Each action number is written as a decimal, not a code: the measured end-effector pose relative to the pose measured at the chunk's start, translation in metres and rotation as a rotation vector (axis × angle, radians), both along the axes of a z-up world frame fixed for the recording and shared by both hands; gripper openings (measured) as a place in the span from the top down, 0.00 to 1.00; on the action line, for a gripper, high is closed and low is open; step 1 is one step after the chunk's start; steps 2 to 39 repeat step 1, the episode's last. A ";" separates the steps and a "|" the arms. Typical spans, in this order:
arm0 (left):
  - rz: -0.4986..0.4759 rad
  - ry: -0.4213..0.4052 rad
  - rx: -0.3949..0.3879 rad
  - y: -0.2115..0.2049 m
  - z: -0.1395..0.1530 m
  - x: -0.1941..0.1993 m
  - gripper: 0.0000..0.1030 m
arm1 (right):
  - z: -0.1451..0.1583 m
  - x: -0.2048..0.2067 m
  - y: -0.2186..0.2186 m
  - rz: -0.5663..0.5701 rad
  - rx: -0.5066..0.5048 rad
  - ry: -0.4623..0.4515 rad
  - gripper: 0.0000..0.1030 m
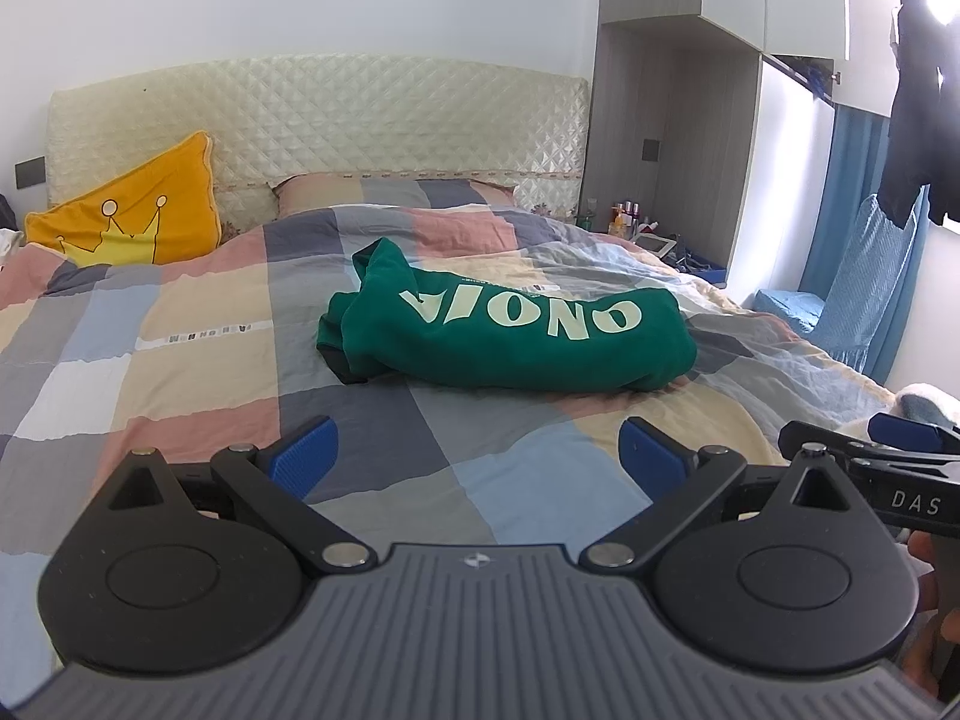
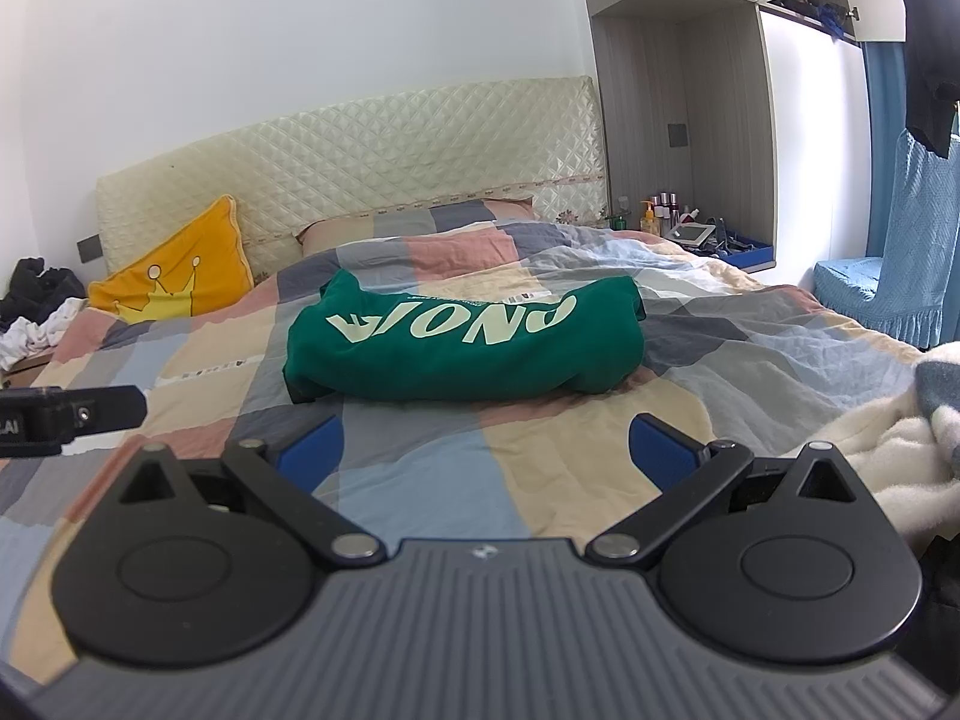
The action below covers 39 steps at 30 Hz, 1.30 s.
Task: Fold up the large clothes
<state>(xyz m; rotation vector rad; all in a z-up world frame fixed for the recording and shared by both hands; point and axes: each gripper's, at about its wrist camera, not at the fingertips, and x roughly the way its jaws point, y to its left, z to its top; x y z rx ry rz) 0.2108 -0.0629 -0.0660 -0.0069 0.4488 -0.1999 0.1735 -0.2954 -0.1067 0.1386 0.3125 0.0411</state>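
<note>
Sweatshirt (image 1: pixel 510 330): green, folded, lying mid-bed on the checked quilt (image 1: pixel 180 360); clear of your tongs
Left gripper (image 1: pixel 477 450): fingers spread wide; nothing held
Right gripper (image 2: pixel 486 450): fingers spread wide; nothing held

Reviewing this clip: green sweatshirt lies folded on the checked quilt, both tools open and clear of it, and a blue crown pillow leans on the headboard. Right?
Not quite. The crown pillow is yellow, not blue, as the left wrist view shows. The rest holds: green sweatshirt folded on the quilt, left tool and right tool open, clear of it.
</note>
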 end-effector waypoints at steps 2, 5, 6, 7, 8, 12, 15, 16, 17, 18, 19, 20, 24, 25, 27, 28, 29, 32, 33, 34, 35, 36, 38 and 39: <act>-0.001 0.001 -0.001 0.000 0.000 0.000 0.02 | 0.000 0.000 0.000 0.000 0.000 0.000 0.00; -0.001 0.001 -0.001 0.000 0.000 0.000 0.02 | 0.000 0.000 0.000 0.000 0.000 0.000 0.00; -0.001 0.001 -0.001 0.000 0.000 0.000 0.02 | 0.000 0.000 0.000 0.000 0.000 0.000 0.00; -0.001 0.001 -0.001 0.000 0.000 0.000 0.02 | 0.000 0.000 0.000 0.000 0.000 0.000 0.00; -0.001 0.001 -0.001 0.000 0.000 0.000 0.02 | 0.000 0.000 0.000 0.000 0.000 0.000 0.00; -0.001 0.001 -0.001 0.000 0.000 0.000 0.02 | 0.000 0.000 0.000 0.000 0.000 0.000 0.00; -0.001 0.001 -0.001 0.000 0.000 0.000 0.02 | 0.000 0.000 0.000 0.000 0.000 0.000 0.00; -0.001 0.001 -0.001 0.000 0.000 0.000 0.02 | 0.000 0.000 0.000 0.000 0.000 0.000 0.00; -0.001 0.001 -0.001 0.000 0.000 0.000 0.02 | 0.000 0.000 0.000 0.000 0.000 0.000 0.00; -0.001 0.001 -0.001 0.000 0.000 0.000 0.02 | 0.000 0.000 0.000 0.000 0.000 0.000 0.00; -0.001 0.001 -0.001 0.000 0.000 0.000 0.02 | 0.000 0.000 0.000 0.000 0.000 0.000 0.00; -0.001 0.001 -0.001 0.000 0.000 0.000 0.02 | 0.000 0.000 0.000 0.000 0.000 0.000 0.00; -0.001 0.001 -0.001 0.000 0.000 0.000 0.02 | 0.000 0.000 0.000 0.000 0.000 0.000 0.00; -0.001 0.001 -0.001 0.000 0.000 0.000 0.02 | 0.000 0.000 0.000 0.000 0.000 0.000 0.00; -0.001 0.001 -0.001 0.000 0.000 0.000 0.02 | 0.000 0.000 0.000 0.000 0.000 0.000 0.00; -0.001 0.001 -0.001 0.000 0.000 0.000 0.02 | 0.000 0.000 0.000 0.000 0.000 0.000 0.00; -0.001 0.001 -0.001 0.000 0.000 0.000 0.02 | 0.000 0.000 0.000 0.000 0.000 0.000 0.00; -0.001 0.001 -0.001 0.000 0.000 0.000 0.02 | 0.000 0.000 0.000 0.000 0.000 0.000 0.00; -0.001 0.001 -0.001 0.000 0.000 0.000 0.02 | 0.000 0.000 0.000 0.000 0.000 0.000 0.00; -0.001 0.001 -0.001 0.000 0.000 0.000 0.02 | 0.000 0.000 0.000 0.000 0.000 0.000 0.00; -0.001 0.001 -0.001 0.000 0.000 0.000 0.02 | 0.000 0.000 0.000 0.000 0.000 0.000 0.00; -0.001 0.001 -0.001 0.000 0.000 0.000 0.02 | 0.000 0.000 0.000 0.000 0.000 0.000 0.00; -0.001 0.001 -0.001 0.000 0.000 0.000 0.02 | 0.000 0.000 0.000 0.000 0.000 0.000 0.00; -0.001 0.001 -0.001 0.000 0.000 0.000 0.02 | 0.000 0.000 0.000 0.000 0.000 0.000 0.00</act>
